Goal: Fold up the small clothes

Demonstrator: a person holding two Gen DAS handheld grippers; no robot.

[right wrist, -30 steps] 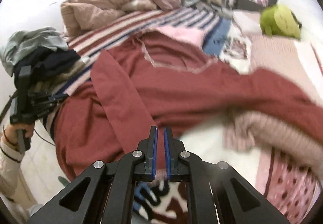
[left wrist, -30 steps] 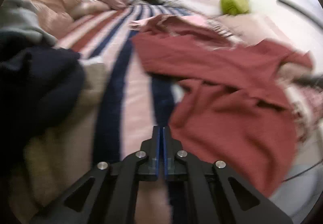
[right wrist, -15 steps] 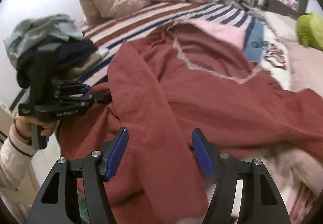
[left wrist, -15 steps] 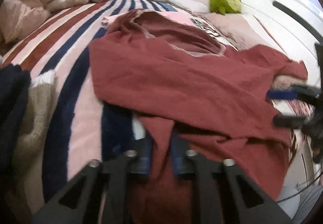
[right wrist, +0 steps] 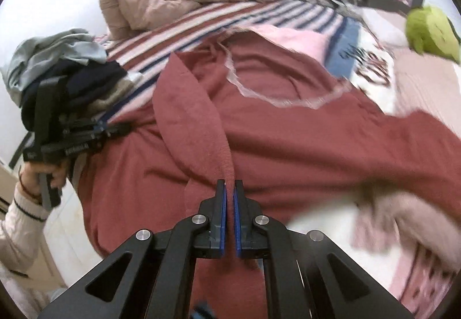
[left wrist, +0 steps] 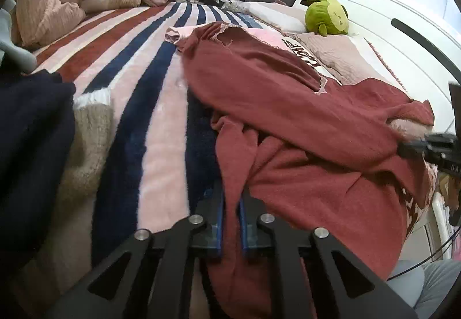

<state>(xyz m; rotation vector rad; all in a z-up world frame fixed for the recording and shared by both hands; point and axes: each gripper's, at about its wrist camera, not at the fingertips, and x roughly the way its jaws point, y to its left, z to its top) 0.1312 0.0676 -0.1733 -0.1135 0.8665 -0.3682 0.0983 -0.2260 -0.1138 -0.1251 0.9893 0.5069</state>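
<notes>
A rust-red knit garment [left wrist: 288, 106] lies spread and rumpled across the striped bed. My left gripper [left wrist: 230, 203] is shut on a fold of its near left edge, with cloth running up between the blue pads. In the right wrist view the same red garment [right wrist: 288, 140] fills the middle. My right gripper [right wrist: 229, 195] is shut on a long fold of it, likely a sleeve. The left gripper [right wrist: 115, 129] shows at the garment's left edge, held by a hand. The right gripper [left wrist: 412, 144] shows at the far right of the left view.
A pile of dark, beige and grey clothes [right wrist: 63, 74] sits at the bed's left edge. A green plush toy [left wrist: 327, 15] lies near the white headboard [left wrist: 374, 16]. A pink garment [right wrist: 288, 39] lies under the red one. Crumpled bedding [left wrist: 52, 2] is at the far side.
Both grippers were shut and empty, opened around folds of the red garment, and are now shut on it. The garment's edges are gathered toward each gripper.
</notes>
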